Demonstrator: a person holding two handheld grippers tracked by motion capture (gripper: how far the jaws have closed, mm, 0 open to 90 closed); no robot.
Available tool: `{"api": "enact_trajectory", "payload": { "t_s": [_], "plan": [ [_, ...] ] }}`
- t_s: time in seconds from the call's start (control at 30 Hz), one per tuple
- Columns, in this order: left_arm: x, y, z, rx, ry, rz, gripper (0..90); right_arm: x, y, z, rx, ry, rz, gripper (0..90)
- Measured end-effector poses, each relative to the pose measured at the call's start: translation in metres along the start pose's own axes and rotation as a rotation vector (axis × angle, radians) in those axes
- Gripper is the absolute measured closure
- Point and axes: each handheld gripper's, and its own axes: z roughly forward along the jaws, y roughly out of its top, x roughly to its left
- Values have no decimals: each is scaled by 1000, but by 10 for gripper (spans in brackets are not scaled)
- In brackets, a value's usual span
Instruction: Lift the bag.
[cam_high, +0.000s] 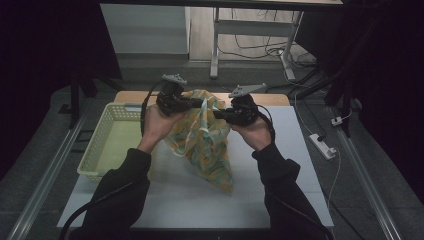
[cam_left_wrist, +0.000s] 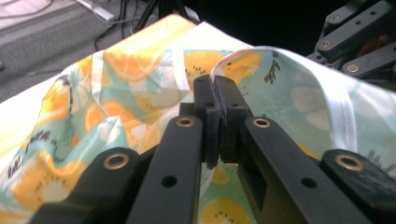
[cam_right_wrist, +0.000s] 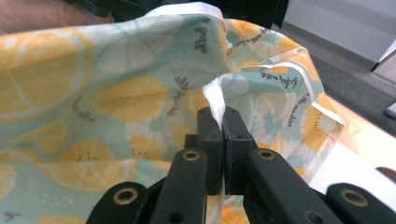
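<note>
A thin cloth (cam_high: 205, 142) printed with orange and yellow fruit slices on pale teal hangs between both grippers above the white table top (cam_high: 190, 195), its lower corner trailing down toward the front. My left gripper (cam_high: 200, 103) is shut on the cloth's upper edge, and in the left gripper view the white hem (cam_left_wrist: 219, 65) disappears between its closed jaws (cam_left_wrist: 215, 86). My right gripper (cam_high: 218, 114) is shut on the same edge close beside it. In the right gripper view the white hem (cam_right_wrist: 217, 100) is pinched between its jaws (cam_right_wrist: 218, 119), with the cloth (cam_right_wrist: 107, 102) spread behind.
A pale yellow slatted basket (cam_high: 107, 145) stands on the left of the table, close to my left forearm. A white power strip (cam_high: 324, 146) and cables lie on the floor to the right. Desk legs (cam_high: 215, 45) stand beyond the table's far edge.
</note>
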Motion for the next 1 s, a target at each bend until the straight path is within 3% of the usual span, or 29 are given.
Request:
{"api": "enact_trajectory", "payload": {
  "t_s": [0.17,0.37,0.77,1.0],
  "plan": [
    [3,-5,5,6,3,-5,864,-3,-5,5,7,6,20,872],
    [5,-7,2,-17,-1,-17,762,-4,-4,1,-16,1,32,809],
    [3,-3,-26,-56,34,17,537,-3,5,-14,-56,-21,36,673],
    [2,-11,-44,-74,62,32,410,3,9,-22,-81,-14,32,563]
  ]
}}
